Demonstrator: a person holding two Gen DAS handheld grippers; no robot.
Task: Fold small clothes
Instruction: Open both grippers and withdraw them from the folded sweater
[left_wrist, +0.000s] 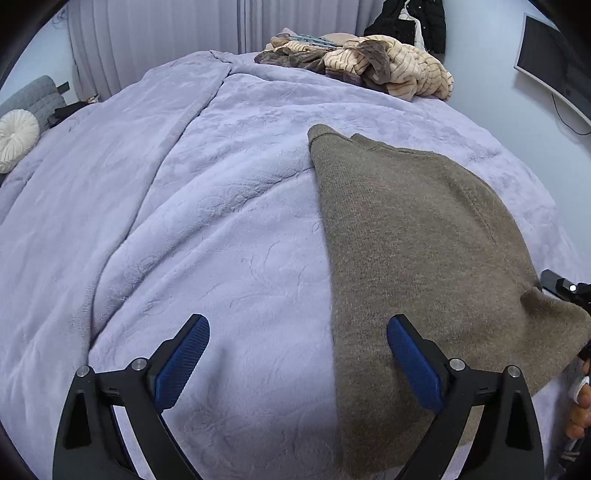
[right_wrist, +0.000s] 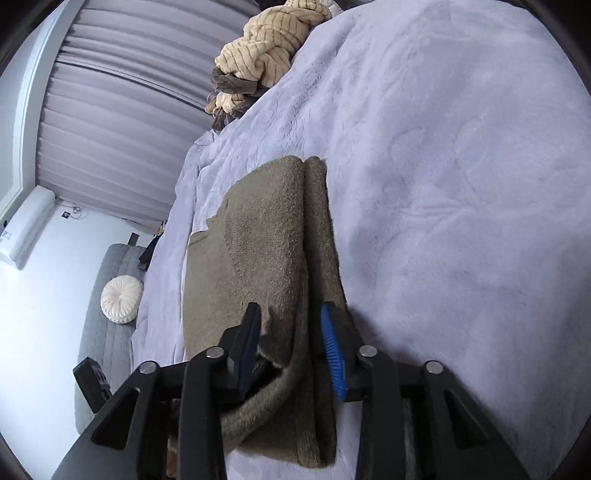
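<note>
Brown sweater (left_wrist: 406, 236) folded on lilac blanket (left_wrist: 184, 221) — left gripper (left_wrist: 298, 332) jaws wide apart, empty — right gripper (right_wrist: 291, 325) jaws part-open, straddling the sweater's fold, not clamping.

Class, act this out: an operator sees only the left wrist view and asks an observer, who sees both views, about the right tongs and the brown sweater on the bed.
Operator: How do the right tongs stand?
Observer: They are apart, straddling the near end of the brown sweater, with cloth between them.
Operator: Does the sweater lie in a single layer?
Observer: No. It is doubled over, and a narrow folded strip runs along its right side, next to the bare purple blanket.
</note>
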